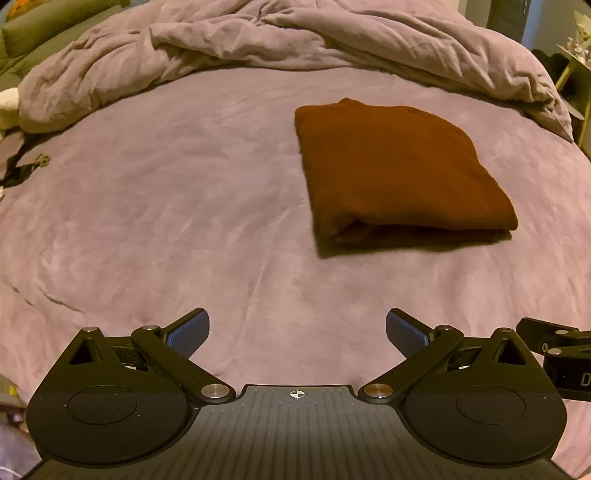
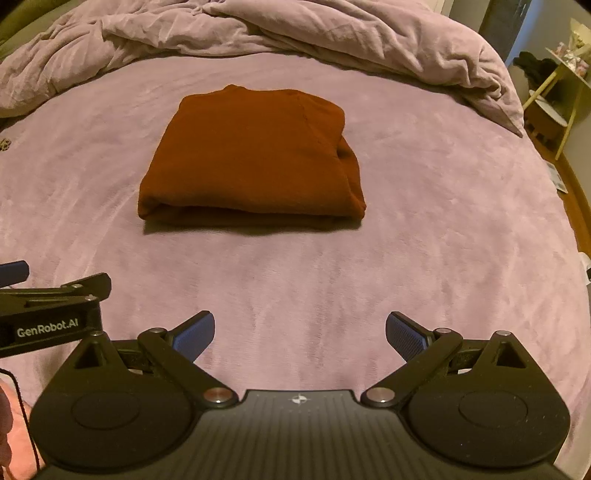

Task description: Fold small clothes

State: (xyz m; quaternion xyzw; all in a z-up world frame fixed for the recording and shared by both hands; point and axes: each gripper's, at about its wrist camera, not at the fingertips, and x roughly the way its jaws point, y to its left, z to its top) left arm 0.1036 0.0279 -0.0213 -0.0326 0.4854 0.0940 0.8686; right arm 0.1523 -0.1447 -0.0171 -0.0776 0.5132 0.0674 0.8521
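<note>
one folded rust-brown garment (image 2: 251, 155) lies on the bed (image 2: 406, 258); left tongs (image 1: 297, 334) and right tongs (image 2: 300, 334) both spread wide, grasping nothing; "genrobot.ai" printed on the left one

From my feeds, the bunched duvet (image 1: 258, 33) runs off the top edge, the folded shirt's (image 2: 251, 155) inner layers are hidden, and the side table's (image 2: 554, 96) clutter is too small to tell.

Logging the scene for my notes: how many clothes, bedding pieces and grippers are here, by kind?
Folded rust-brown garment: 1
Bedding: 2, lilac bed cover and rumpled lilac duvet
Grippers: 2, left gripper and right gripper, both open
Total: 5
</note>
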